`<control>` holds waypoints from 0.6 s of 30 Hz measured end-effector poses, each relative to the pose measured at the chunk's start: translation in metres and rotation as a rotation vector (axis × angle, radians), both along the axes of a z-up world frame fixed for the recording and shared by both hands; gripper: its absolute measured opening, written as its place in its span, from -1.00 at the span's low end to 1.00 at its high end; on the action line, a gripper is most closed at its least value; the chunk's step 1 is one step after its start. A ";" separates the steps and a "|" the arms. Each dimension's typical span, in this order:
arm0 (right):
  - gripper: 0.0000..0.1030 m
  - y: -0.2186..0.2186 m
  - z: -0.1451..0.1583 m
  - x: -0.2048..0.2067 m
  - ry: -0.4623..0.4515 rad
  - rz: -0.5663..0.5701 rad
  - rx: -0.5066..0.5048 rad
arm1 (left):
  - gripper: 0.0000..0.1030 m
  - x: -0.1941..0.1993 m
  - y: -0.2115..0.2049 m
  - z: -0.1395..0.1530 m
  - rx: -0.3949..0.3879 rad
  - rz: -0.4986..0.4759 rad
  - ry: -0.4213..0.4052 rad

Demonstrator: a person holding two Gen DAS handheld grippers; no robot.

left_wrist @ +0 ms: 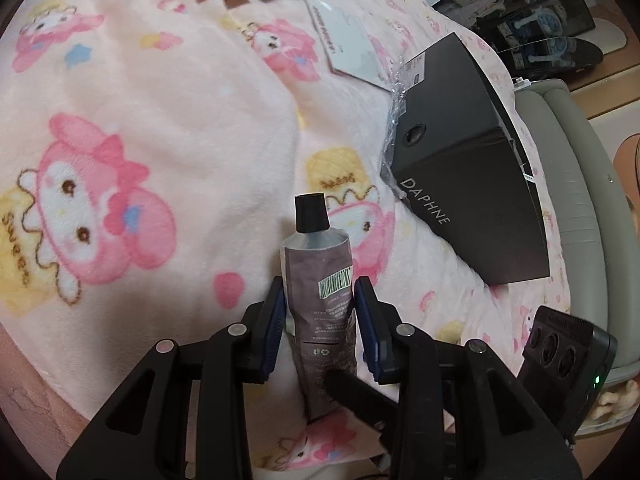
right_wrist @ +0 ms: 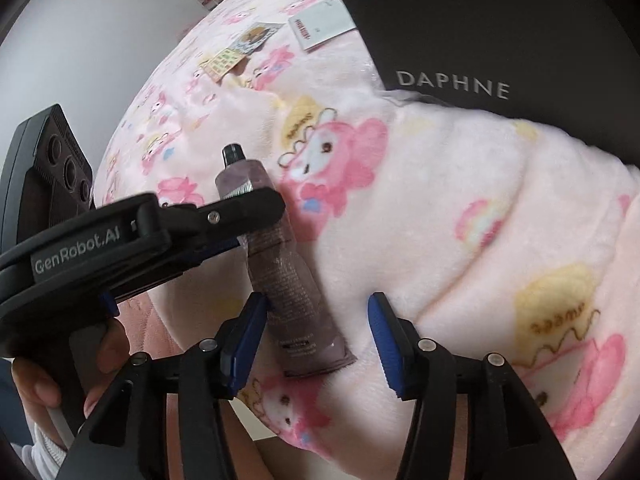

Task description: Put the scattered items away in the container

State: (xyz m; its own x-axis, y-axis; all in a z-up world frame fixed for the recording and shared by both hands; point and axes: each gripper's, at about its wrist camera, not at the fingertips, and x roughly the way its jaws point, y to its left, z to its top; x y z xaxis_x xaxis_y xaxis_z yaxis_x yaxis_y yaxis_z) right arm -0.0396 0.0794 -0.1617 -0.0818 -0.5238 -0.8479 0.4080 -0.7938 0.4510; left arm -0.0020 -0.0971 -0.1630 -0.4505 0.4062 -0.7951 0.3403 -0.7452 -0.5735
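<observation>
Where print is readable, I see "DAPHNE" on the black box point(left_wrist: 472, 152) at right and "sweet" on the pink blanket point(left_wrist: 160, 120). My left gripper point(left_wrist: 319, 312) clamps the grey tube point(left_wrist: 320, 280) at lower centre; its small text is illegible. My right gripper point(right_wrist: 316, 332) hangs wide apart, empty.

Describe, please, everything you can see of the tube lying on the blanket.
The tube is a dull purple-grey squeeze tube, seemingly soft metal or laminate, with a black screw cap, a silvery shoulder, small print and a green barcode label. Its crimped flat end is nearest the right gripper. It lies on the pink blanket, between the left gripper's fingers, which flank it closely.
</observation>
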 end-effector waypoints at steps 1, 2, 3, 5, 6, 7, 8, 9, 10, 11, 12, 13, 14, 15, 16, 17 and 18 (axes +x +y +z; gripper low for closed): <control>-0.06 0.002 0.001 -0.001 -0.006 -0.007 0.002 | -0.32 -0.001 -0.002 0.001 -0.004 -0.012 -0.008; -0.06 0.004 0.002 -0.002 -0.012 -0.014 0.004 | -0.32 -0.002 -0.004 0.002 -0.009 -0.024 -0.017; -0.06 0.007 0.004 -0.003 -0.014 -0.023 0.005 | -0.32 -0.003 -0.007 0.004 -0.018 -0.037 -0.017; -0.06 0.018 0.009 -0.008 -0.003 -0.064 -0.007 | -0.29 -0.004 -0.013 0.012 -0.051 -0.055 0.011; -0.06 0.023 0.010 -0.010 -0.006 -0.084 -0.017 | -0.29 -0.006 -0.019 0.015 -0.060 -0.049 0.020; -0.06 0.026 0.009 -0.013 -0.022 -0.100 -0.034 | -0.27 -0.008 -0.024 0.018 -0.069 -0.043 0.029; -0.06 0.031 0.009 -0.015 -0.036 -0.113 -0.049 | -0.25 -0.010 -0.028 0.019 -0.078 -0.041 0.034; -0.06 0.036 0.010 -0.011 -0.046 -0.110 -0.052 | -0.25 -0.014 -0.028 0.018 -0.084 -0.047 0.030; -0.06 0.034 0.008 -0.009 -0.054 -0.099 -0.047 | -0.24 -0.017 -0.027 0.016 -0.090 -0.053 0.027; -0.05 0.032 0.006 -0.008 -0.062 -0.088 -0.043 | -0.24 -0.020 -0.027 0.015 -0.096 -0.060 0.023; -0.05 0.031 0.005 -0.006 -0.071 -0.077 -0.039 | -0.23 -0.023 -0.026 0.013 -0.103 -0.066 0.020; -0.05 0.028 0.005 -0.004 -0.081 -0.063 -0.042 | -0.23 -0.027 -0.026 0.011 -0.109 -0.073 0.016; -0.05 0.026 0.005 -0.002 -0.089 -0.051 -0.043 | -0.23 -0.030 -0.026 0.010 -0.115 -0.079 0.012; -0.06 0.024 0.006 0.000 -0.087 -0.042 -0.035 | -0.22 -0.033 -0.025 0.008 -0.121 -0.086 0.009; -0.06 0.022 0.007 0.002 -0.084 -0.033 -0.027 | -0.18 -0.037 -0.025 0.006 -0.128 -0.092 0.005; -0.05 0.020 0.007 0.004 -0.082 -0.024 -0.020 | -0.14 -0.040 -0.024 0.005 -0.134 -0.099 0.001; -0.05 0.018 0.008 0.007 -0.079 -0.014 -0.012 | -0.13 -0.043 -0.024 0.003 -0.140 -0.105 -0.002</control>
State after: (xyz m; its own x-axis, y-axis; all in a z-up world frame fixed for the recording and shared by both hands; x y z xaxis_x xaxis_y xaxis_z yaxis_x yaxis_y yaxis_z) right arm -0.0328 0.0971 -0.1537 -0.0218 -0.5329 -0.8459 0.3597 -0.7936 0.4908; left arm -0.0452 -0.1208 -0.1599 -0.4095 0.3360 -0.8482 0.2576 -0.8493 -0.4608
